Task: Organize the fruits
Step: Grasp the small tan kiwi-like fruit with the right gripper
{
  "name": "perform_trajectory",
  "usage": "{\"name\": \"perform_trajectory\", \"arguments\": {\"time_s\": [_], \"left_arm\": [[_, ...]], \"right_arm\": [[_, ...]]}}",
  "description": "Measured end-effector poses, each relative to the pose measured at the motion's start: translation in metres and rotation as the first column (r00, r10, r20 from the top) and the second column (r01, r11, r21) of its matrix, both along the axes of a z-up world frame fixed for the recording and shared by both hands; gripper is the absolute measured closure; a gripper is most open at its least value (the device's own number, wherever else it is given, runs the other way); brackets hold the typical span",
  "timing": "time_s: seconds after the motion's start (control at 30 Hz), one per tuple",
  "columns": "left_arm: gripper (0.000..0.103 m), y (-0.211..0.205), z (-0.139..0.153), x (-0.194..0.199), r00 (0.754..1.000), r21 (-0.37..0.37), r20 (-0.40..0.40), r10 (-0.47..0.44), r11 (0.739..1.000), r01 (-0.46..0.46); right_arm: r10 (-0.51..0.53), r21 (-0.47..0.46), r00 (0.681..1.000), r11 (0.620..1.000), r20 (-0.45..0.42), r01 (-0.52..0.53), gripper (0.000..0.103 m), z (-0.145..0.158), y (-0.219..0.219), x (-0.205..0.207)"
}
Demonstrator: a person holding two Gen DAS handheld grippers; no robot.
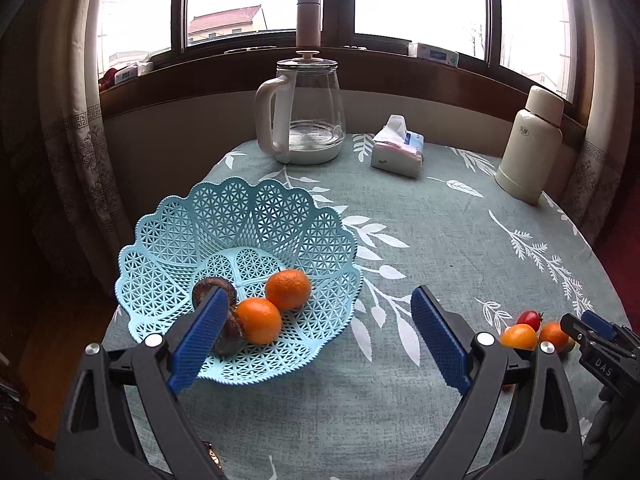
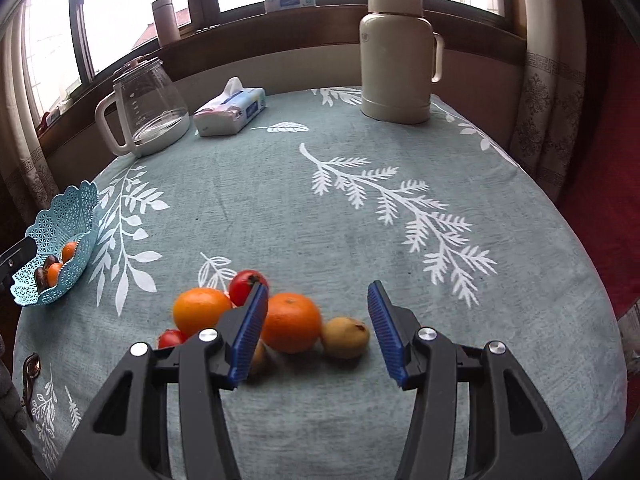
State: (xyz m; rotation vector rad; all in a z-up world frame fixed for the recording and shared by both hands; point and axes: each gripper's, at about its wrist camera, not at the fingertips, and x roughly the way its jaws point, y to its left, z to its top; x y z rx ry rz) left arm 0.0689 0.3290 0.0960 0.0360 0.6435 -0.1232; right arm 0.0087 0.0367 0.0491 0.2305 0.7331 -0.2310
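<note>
A round table (image 2: pixel 320 208) with a leaf-print cloth carries a blue basket (image 1: pixel 256 216), kettle (image 1: pixel 308 120), tissue pack (image 1: pixel 396 152), thermos (image 2: pixel 396 52) and loose fruits (image 2: pixel 292 320).

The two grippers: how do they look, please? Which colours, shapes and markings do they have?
Both the left gripper and the right gripper have black plastic arms with triangular cut-outs and round silver bolts. Their fingers carry flat blue pads with a fine ribbed texture. From the left wrist view, white letters "DAS" show on the right gripper's body.
</note>
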Motion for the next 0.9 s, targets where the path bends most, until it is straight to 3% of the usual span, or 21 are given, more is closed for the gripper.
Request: {"name": "perform_trajectory", "arguments": {"time_s": [0.23, 0.57, 0.9], "left_arm": [[0.009, -0.024, -0.009, -0.006, 0.997, 0.014, -0.025, -0.066, 0.998, 0.067], [0.009, -0.056, -0.026, -0.013, 0.986, 0.038, -0.067, -0.15, 0.987, 0.153], [0.009, -0.058, -0.032, -0.012, 0.985, 0.039, -0.083, -0.151, 0.987, 0.155]], "right_arm": [[0.0, 0.04, 1.0, 0.999, -0.03, 0.002, 0.05, -0.012, -0.024, -0.013], [0.049, 0.049, 0.998, 0.998, -0.046, -0.046, 0.051, -0.019, -0.017, -0.013], [0.049, 0.052, 0.992, 0.998, -0.12, -0.043, 0.051, -0.032, -0.022, -0.007]]}}
